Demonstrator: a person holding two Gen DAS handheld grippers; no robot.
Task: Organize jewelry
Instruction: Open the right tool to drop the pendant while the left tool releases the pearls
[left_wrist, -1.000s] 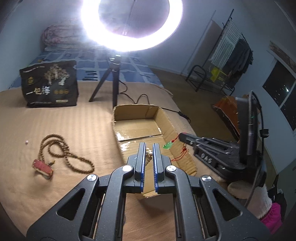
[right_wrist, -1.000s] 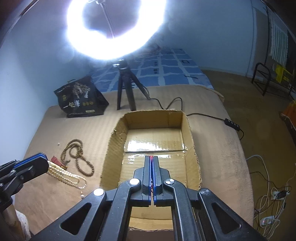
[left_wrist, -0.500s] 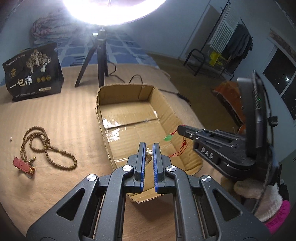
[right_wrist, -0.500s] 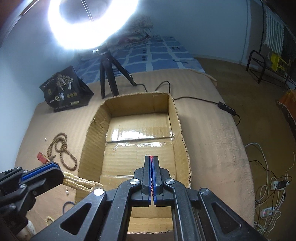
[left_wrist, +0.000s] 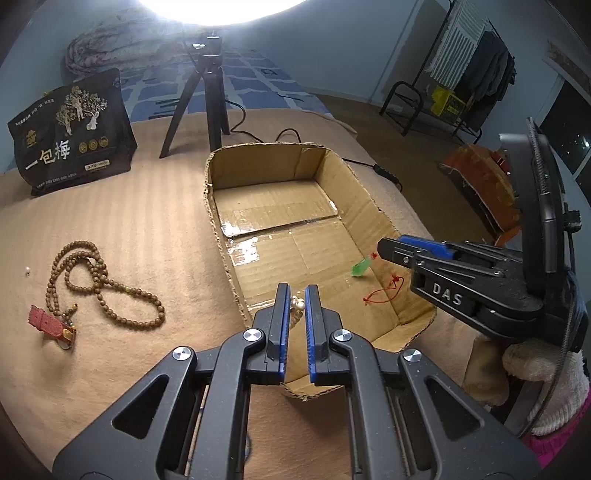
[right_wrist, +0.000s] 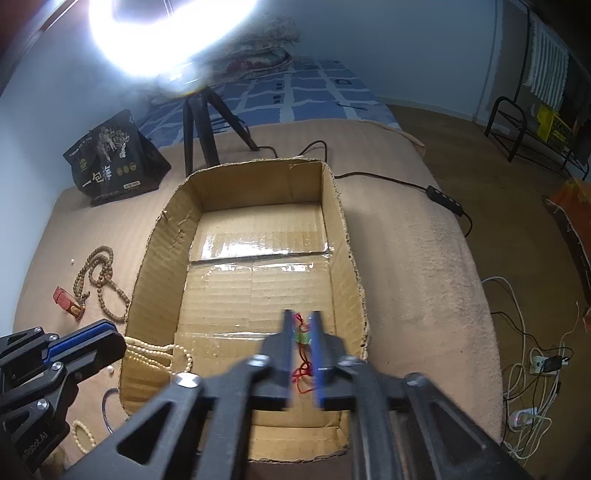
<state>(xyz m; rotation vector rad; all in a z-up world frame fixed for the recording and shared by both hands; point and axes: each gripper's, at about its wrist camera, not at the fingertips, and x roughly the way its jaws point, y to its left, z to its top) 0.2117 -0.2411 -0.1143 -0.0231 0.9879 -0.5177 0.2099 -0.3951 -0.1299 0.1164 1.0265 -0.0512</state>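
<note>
while both tongs hang over the open brown cardboard box, the right gripper stands spread, its green pendant on red cord dropping inside; the left gripper pinches the cream pearl strand, trailing across the box's left wall

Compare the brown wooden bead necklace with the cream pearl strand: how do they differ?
The brown wooden bead necklace lies loose on the tan blanket beside the cardboard box; the cream pearl strand is clamped in the left gripper, draped over the box's wall. The brown necklace carries a red tag; the pearl strand shows none. Both are beaded strands.
</note>
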